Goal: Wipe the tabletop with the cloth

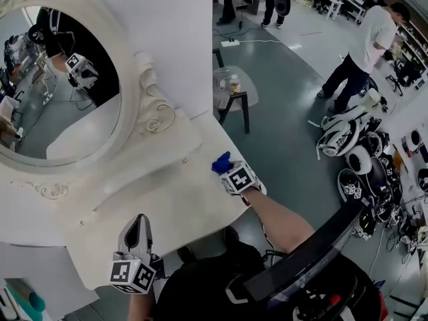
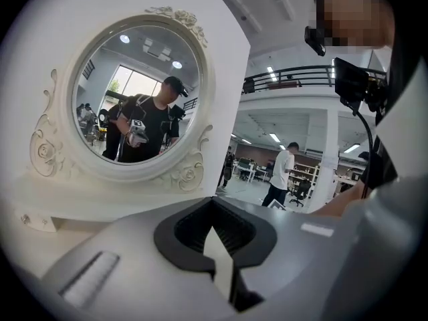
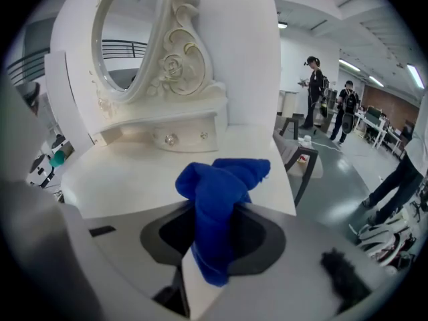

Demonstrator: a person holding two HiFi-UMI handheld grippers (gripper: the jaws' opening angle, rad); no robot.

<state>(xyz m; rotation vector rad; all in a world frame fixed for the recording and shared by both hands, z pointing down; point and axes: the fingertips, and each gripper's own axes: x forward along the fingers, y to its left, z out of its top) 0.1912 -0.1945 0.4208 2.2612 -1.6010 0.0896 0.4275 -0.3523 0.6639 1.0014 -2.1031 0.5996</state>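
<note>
A crumpled blue cloth [image 3: 217,206] sticks up from my right gripper [image 3: 214,246], which is shut on it. In the head view this right gripper [image 1: 225,170] holds the blue cloth [image 1: 221,162] over the right end of the white tabletop [image 1: 180,199]; I cannot tell whether the cloth touches the surface. My left gripper [image 1: 138,227] hovers at the table's front edge, jaws together with nothing in them. The left gripper [image 2: 217,243] points toward the oval mirror [image 2: 134,92].
An ornate oval mirror [image 1: 60,92] on a small drawer base [image 3: 177,138] fills the table's back. A low side table with a bottle [image 1: 234,89] stands beyond the right end. Helmets and gear [image 1: 361,146] lie on the floor near a person in white [image 1: 364,52].
</note>
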